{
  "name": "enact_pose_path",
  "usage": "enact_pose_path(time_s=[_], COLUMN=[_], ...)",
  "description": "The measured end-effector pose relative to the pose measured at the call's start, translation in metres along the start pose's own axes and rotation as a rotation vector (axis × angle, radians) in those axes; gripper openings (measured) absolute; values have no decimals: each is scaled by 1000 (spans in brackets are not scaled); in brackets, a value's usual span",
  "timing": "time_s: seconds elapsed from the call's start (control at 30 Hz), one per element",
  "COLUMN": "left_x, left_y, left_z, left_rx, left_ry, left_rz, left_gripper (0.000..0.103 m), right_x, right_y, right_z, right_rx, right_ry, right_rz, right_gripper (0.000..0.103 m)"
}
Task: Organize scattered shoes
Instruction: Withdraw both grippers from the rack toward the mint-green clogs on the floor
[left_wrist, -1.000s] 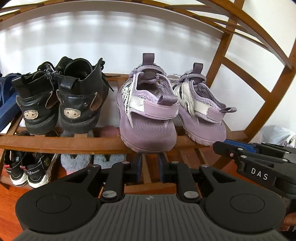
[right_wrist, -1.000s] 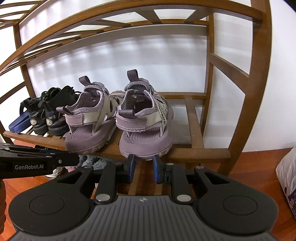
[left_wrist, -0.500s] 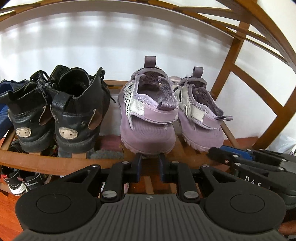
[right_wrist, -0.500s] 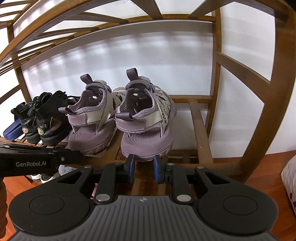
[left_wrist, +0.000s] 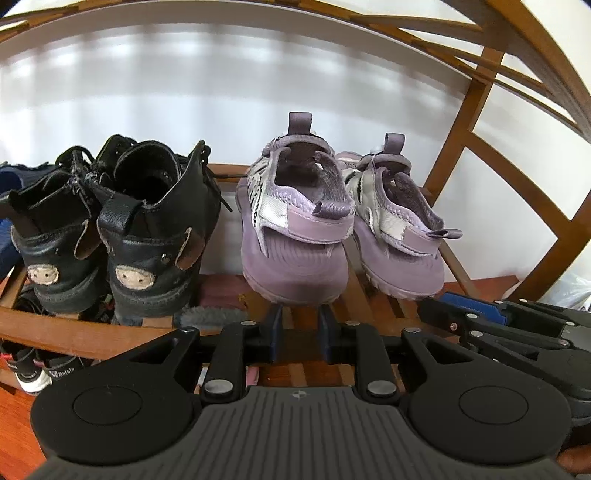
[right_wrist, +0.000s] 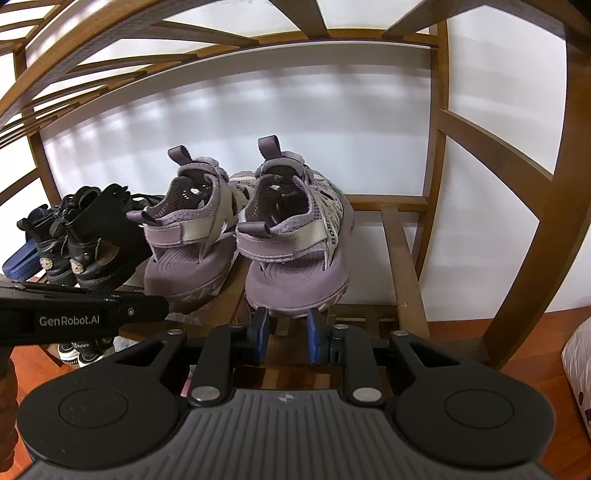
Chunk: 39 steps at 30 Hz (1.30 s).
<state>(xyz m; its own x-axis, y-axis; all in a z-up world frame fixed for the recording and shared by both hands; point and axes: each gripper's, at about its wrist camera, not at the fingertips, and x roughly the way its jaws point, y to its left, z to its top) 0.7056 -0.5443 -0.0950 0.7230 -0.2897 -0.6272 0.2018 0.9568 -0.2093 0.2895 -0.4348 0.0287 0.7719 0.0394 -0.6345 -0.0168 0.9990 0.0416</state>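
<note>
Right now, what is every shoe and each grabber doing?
Left purple sandal: upright on the rack shelf, heel toward the camera.
Right purple sandal: upright beside it, heel out.
Black boots: standing as a pair, tops open.
Blue slipper: lying at the far left of the shelf.
Wooden shoe rack: standing, bare slats at the right end.
Left gripper: open, holding nothing.
Right gripper: open, holding nothing.

The left hand-held gripper (left_wrist: 297, 326) is matte black, with a ribbed grey housing, two round black discs, silver pivot screws and dark blue finger pads (left_wrist: 275, 328). The right hand-held gripper (right_wrist: 283, 334) has the same build with brighter blue pads (right_wrist: 261, 334). White "GenRobot.AI" lettering marks the left one's side.
</note>
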Motion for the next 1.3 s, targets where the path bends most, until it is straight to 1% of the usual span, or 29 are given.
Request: enact_pose_path(time_s=[0.17,0.33,0.43,0.57,0.67,0.83,0.9,1.1,1.2,1.3], left_x=[-7,-20,-27,-37,-45,-56,-59,-71,-75,-78], left_y=[-3,-5,-5,-5,-8,-11,-13,-16,-16,-18], left_z=[-4,-13,-19,-29,-38,-50,-54,-73,-84,-96], left_rx=[7,17,21,27,36,58,64,88,99,121], left_ry=[8,15,23,29,37,45,50,69,83,96], left_rz=[-3,3,5,3,-6,-13,-15,-33,-48,-53], left_gripper=[32,42,45,50,53,62,64,68,69,70], right_x=[-13,-28,-36,-51,-64,-84,-91,-113,-121,-131], right_y=[4,6,6,5,5,2,1,1,0,0], right_z=[-4,-9,-12,-19,-27,-42,-48,-72,-82,-99], right_rx=[-4,3,4,11,16,42,51,78,87,106], right_ry=[7,9,12,15,15,19,22,36,47,66], right_rz=[0,-6,-11,-21,-29,-43,-51,-75,-88,-107], right_gripper=[25,26,27,33,33,37,42,43,46,48])
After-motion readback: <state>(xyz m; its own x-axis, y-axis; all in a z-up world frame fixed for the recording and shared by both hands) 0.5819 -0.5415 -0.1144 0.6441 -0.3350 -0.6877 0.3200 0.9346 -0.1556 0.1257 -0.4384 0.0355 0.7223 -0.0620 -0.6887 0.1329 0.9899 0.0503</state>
